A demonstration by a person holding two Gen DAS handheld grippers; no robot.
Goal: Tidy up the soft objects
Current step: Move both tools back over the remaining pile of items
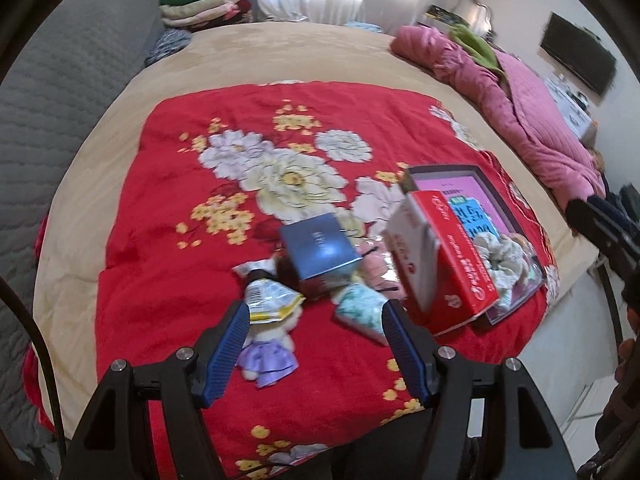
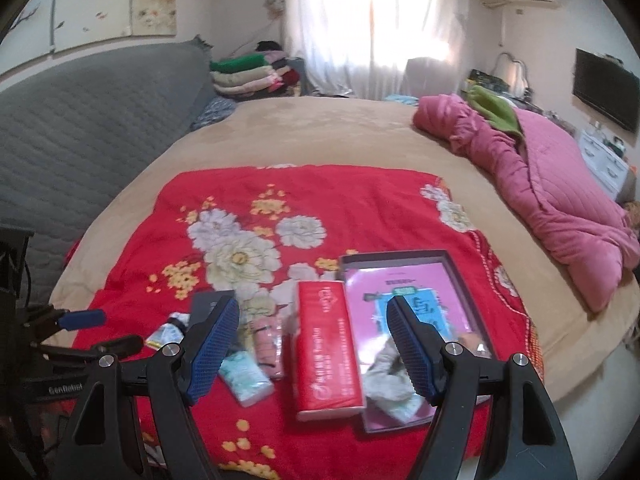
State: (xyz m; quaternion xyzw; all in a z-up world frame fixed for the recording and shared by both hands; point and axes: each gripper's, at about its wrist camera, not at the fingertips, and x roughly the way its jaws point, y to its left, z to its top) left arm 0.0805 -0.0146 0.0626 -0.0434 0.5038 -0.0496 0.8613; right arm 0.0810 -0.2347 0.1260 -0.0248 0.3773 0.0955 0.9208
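judged an early sorting step, nothing yet lifted. left gripper (image 1: 314,316) hung with jaws released and bare, above the near edge of the red floral blanket (image 1: 168,184), framing a small plush doll (image 1: 266,354) in a lilac dress and a crinkled snack packet (image 1: 270,300). right gripper (image 2: 314,322) likewise spread wide, gripping nothing, poised over the near right corner of the same blanket, between a mint tissue pack (image 2: 246,376) and a shallow box tray (image 2: 472,280).

soft things lay clustered toward the near right part of the blanket: the doll nearest the near edge, a pale pink folded cloth (image 2: 268,340) just beside the tissue pack, a cream ruffled fabric piece (image 1: 502,256) already inside the tray. hard things mixed among them: a red carton (image 2: 324,344), glossy and rectangular, leaning against the tray's left wall; a blue box (image 1: 320,248), sharp-edged with a slight sheen.

probably next: closing on one soft piece, most likely the doll or the tissue pack, and carrying it to the tray. called for a low approach and a gentle squeeze, since plush and wrapped tissue would compress and could slip from ribbed blue pads (image 1: 226,352). risked catching the blanket's fuzzy pile too. tray partly blocked by the red carton, so a drop toward its far right corner seemed safer.
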